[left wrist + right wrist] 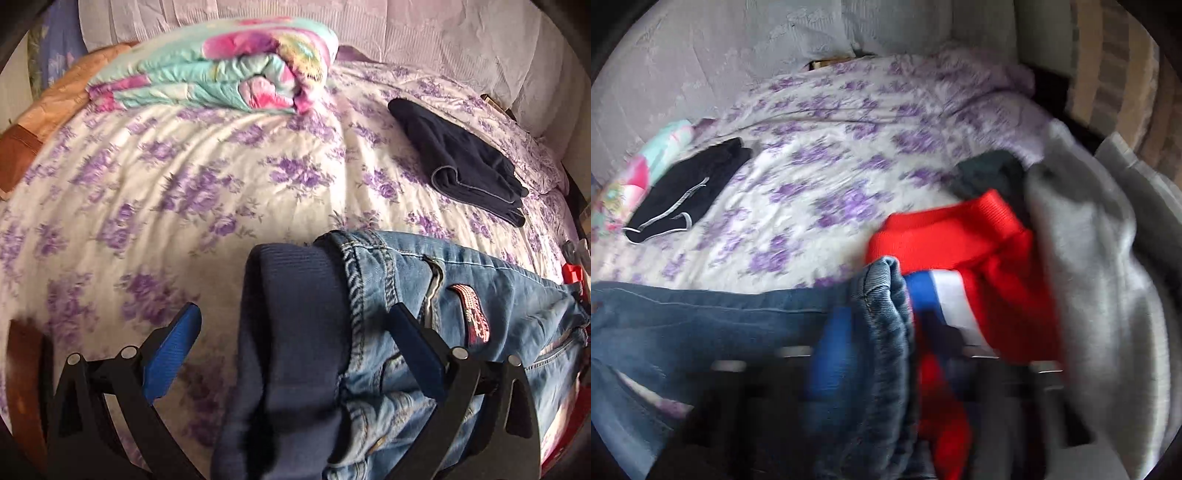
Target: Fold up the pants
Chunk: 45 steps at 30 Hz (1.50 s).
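Jeans [461, 295] lie across the near edge of the bed [184, 184], stretched between the two views: waistband end with its navy ribbed band [295, 314] under the left hand-held gripper [295, 354], a bunched denim end [882, 295] at the right hand-held gripper [871, 350]. Left jaws stand wide, blue pads [173, 354] well apart, straddling the navy band with no pad pressing on it; nothing held there. Right view is badly smeared; one blue pad sits against the denim fold and the jaws look narrowed around it, but I cannot tell for certain whether the cloth is pinched. Judgement: this is the pick-up before the first fold. Risks from here: the left gripper, if closed where it stands, would likely catch only the thick ribbed band and not the denim beneath, so the waist would sag or twist when lifted. On the right, the denim end lies touching a red garment [960, 240] with a blue and white stripe, and a grey garment [1089, 258] is just beside that; a sloppy pinch could drag the red cloth up with the jeans. A thin bite on a bunched hem may also slip under the weight of denim. Uneven lifting would skew the legs and leave a crooked crease. Folded dark pants [461, 166] rest farther back on the bed, near a rolled floral quilt [221, 74]; enough bare sheet between them and the jeans to lay the fold.
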Available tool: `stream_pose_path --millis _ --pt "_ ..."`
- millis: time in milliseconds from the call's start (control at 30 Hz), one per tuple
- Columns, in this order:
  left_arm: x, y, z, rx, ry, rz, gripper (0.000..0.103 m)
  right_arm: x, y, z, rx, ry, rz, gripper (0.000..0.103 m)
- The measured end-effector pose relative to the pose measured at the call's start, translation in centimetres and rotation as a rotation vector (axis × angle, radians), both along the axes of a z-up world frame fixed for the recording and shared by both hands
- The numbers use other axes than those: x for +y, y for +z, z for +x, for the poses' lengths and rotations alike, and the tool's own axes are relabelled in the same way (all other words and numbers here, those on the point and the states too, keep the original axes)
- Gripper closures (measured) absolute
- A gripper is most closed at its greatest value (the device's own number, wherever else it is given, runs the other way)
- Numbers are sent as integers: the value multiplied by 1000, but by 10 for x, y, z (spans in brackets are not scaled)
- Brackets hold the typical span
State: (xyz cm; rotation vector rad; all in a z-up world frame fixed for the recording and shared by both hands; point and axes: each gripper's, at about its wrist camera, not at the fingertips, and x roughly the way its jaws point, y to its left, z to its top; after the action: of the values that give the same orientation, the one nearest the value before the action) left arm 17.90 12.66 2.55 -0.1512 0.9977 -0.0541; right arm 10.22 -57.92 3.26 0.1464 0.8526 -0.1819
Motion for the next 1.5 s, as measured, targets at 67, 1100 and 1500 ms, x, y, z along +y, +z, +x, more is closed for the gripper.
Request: stream_pose_path --millis 67,1100,1500 --pt "2 -2 4 -2 -12 -34 4 1 2 -1 -43 -6 -6 82" --pt "18 23 40 -95 114 130 21 42 12 80 -57 -116 -181 46" --pt "-16 -9 -22 16 -16 209 5 150 -23 53 101 187 -240 20"
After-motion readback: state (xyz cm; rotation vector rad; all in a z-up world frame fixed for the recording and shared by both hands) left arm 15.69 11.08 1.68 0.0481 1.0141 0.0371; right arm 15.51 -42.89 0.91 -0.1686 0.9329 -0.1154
